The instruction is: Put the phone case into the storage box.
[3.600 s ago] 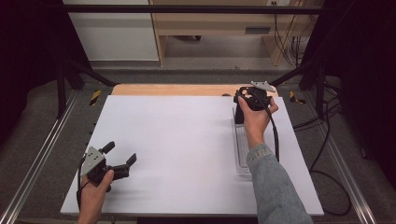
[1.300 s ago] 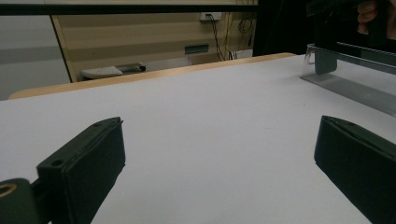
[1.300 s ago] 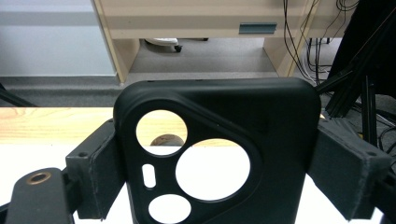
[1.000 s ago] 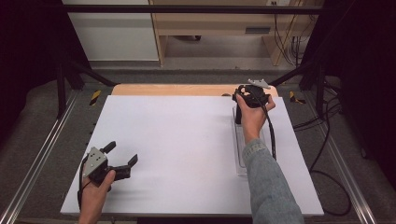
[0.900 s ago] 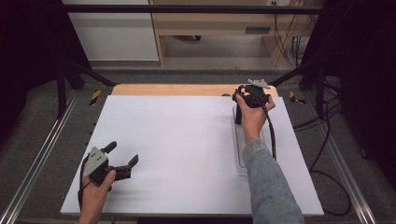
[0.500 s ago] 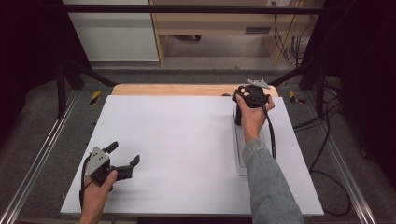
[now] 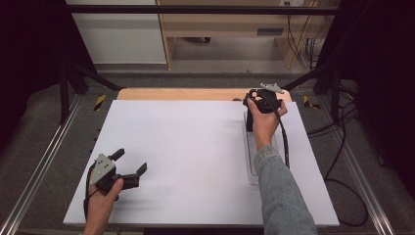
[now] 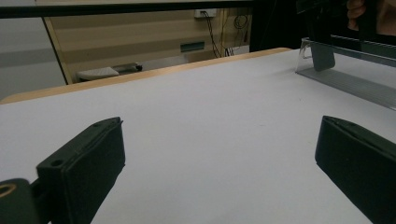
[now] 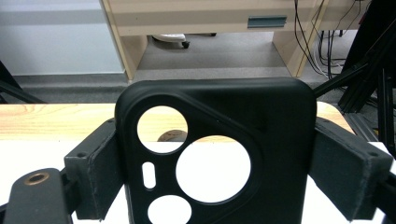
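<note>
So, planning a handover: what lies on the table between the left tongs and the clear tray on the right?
Nothing: in the high view only bare white table separates the open left tongs from the clear tray.

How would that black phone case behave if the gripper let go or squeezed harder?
The phone case looks thin and hollow with camera cutouts, so probably light and somewhat bendy. Its matte surface likely grips well between the right gripper pads.
</note>
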Motion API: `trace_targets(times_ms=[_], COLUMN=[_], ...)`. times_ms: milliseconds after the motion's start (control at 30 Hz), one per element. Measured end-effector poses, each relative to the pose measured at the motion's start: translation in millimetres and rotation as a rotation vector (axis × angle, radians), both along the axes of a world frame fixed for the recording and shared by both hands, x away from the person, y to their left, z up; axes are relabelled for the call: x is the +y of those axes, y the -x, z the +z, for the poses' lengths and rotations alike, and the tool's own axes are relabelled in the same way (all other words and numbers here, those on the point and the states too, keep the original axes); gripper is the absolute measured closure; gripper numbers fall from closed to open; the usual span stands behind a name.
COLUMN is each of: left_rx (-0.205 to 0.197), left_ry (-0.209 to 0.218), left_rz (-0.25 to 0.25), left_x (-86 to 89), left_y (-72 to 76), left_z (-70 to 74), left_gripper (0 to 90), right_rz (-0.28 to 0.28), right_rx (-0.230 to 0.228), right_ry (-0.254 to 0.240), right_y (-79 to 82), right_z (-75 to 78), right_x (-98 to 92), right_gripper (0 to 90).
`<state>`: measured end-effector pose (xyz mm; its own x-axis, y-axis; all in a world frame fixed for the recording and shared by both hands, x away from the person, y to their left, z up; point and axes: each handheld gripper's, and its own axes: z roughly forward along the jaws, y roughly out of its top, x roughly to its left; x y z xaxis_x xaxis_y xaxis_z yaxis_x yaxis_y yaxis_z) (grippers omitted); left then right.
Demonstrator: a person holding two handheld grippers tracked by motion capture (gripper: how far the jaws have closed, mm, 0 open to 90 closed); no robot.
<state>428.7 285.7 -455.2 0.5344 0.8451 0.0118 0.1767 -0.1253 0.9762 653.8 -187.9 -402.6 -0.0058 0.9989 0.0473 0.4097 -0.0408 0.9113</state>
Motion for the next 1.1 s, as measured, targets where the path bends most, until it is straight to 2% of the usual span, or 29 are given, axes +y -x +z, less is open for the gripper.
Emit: trace_targets(times_ms=[200,600,1100], left_rx=[0.0,0.001,0.0], left_ry=[0.003,0.002,0.002], left_rz=[0.0,0.0,0.007], left_x=[0.4,0.0,1.4], left_y=[0.2,0.0,0.3], left_z=[0.1,0.0,0.2], left_gripper=[1.6,1.6,1.6], right_rz=[0.008,0.032,0.043], right_rx=[-0.017,0.014,0.013], right_ry=[0.003,0.019,0.022], right_y=[1.0,1.1,1.7], right_z=[1.3,-2.1,-1.6], right_x=[1.3,2.9,3.9], right_gripper=[13.2,12.8,9.3])
